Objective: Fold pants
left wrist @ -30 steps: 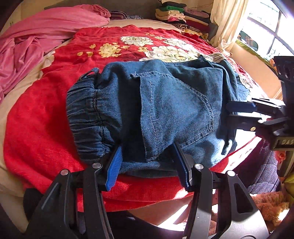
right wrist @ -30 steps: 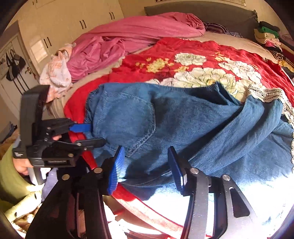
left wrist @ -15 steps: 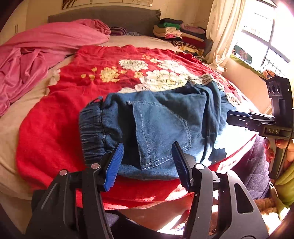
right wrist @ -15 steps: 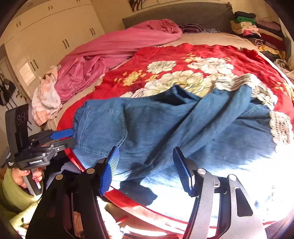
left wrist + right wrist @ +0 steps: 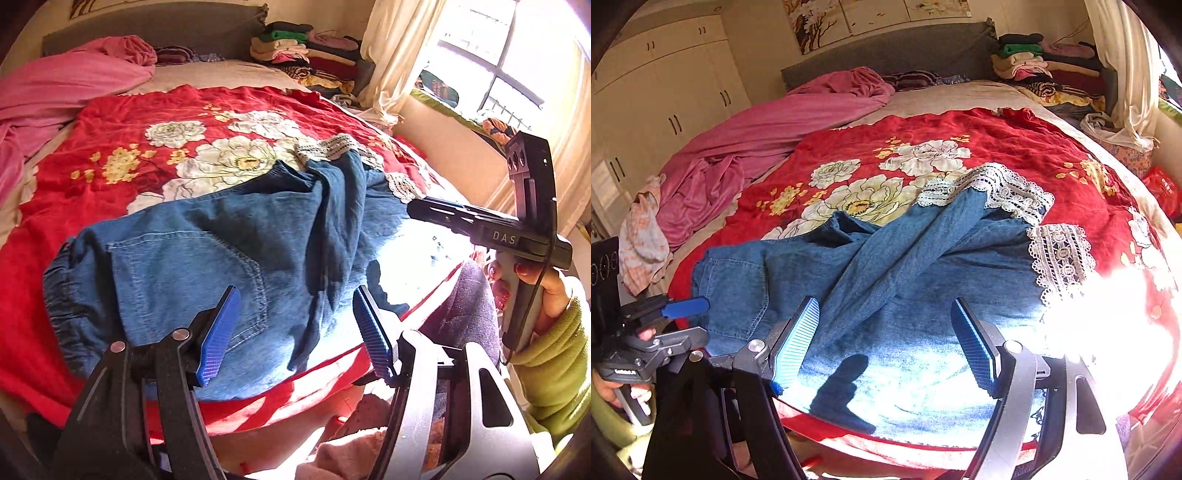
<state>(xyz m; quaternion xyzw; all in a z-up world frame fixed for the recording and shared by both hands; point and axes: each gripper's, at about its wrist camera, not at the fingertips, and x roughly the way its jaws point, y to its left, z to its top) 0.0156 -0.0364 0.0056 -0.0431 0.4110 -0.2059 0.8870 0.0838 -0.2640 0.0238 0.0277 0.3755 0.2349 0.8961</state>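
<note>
Overhead, both tongs (image 5: pixel 293 325) (image 5: pixel 884 343) opening, empty; jeans (image 5: pixel 905 266) crumpled on red floral bedspread (image 5: pixel 1015 140); sunlit bedroom.

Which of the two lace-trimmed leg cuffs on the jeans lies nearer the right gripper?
The lace cuff at the right, lying flat with its wide band facing up beside the sunlit patch. The other lace cuff sits farther up the red floral blanket.

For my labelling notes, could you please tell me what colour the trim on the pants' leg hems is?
The lace trim is cream-white, clearest in the right wrist view.
</note>
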